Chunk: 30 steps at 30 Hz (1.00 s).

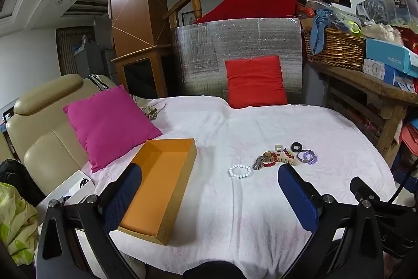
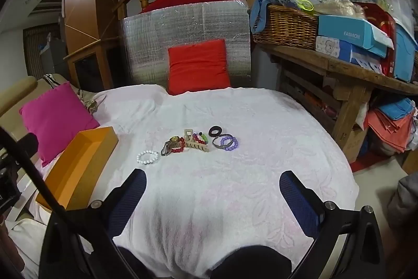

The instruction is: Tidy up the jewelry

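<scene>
Both tools hover over a table [image 2: 261, 122] draped in a white cloth, angled down toward the work area. Left tool [image 1: 209, 184] has its jaws spread wide, nothing between them. Right tool [image 2: 213, 187] is the same, wide and empty. Neither touches anything.

Jewelry sits in a loose row mid-table: white bead bracelet [image 2: 147, 156] at the left end, slightly apart from the rest; then a red bead bracelet [image 2: 179, 145] tangled with what looks like a watch [image 2: 174, 139]; a beige claw clip [image 2: 194, 141] lying over that cluster; a black ring-shaped piece [image 2: 215, 132] and a purple bead bracelet [image 2: 230, 143] at the right end, with a dark band touching it.

Orange box [image 1: 162, 182] lies open and empty to the left of the row, its long side running away from the viewer, just beside the left tool, probably the drop spot, so it's placed for short carries. Pink cushion [image 1: 109, 124] sits behind the box, red cushion [image 2: 198, 67] at the table's far edge.

Nothing sorted yet by the look of it. The white bracelet is the easiest first grab: isolated, nearest the box.
</scene>
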Tool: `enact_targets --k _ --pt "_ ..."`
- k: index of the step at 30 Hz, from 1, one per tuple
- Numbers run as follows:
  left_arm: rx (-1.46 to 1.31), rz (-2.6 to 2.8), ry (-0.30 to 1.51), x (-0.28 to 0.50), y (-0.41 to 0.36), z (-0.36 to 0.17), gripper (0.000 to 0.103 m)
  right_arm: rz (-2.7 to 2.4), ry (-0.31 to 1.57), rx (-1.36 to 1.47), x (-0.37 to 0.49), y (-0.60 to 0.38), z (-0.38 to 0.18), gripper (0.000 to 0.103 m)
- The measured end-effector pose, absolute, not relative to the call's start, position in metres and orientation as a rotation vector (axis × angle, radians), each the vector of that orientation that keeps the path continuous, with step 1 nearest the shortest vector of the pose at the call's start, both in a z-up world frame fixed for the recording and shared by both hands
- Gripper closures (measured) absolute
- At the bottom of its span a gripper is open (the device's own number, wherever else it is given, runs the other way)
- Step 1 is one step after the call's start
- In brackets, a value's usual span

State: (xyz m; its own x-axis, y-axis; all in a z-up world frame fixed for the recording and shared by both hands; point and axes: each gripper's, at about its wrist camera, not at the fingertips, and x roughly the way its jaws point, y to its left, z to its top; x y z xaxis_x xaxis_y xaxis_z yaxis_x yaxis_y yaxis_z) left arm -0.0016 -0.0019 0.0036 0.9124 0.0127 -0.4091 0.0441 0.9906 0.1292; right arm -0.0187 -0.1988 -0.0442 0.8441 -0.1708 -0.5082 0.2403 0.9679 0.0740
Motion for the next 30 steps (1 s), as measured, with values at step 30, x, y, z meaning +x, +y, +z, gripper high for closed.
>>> enact_targets --k 30 --pt "0.113 -0.009 0.437 0.001 0.008 -0.003 0.000 -0.193 0.571 0.137 -0.013 -0.181 -0.052 0.000"
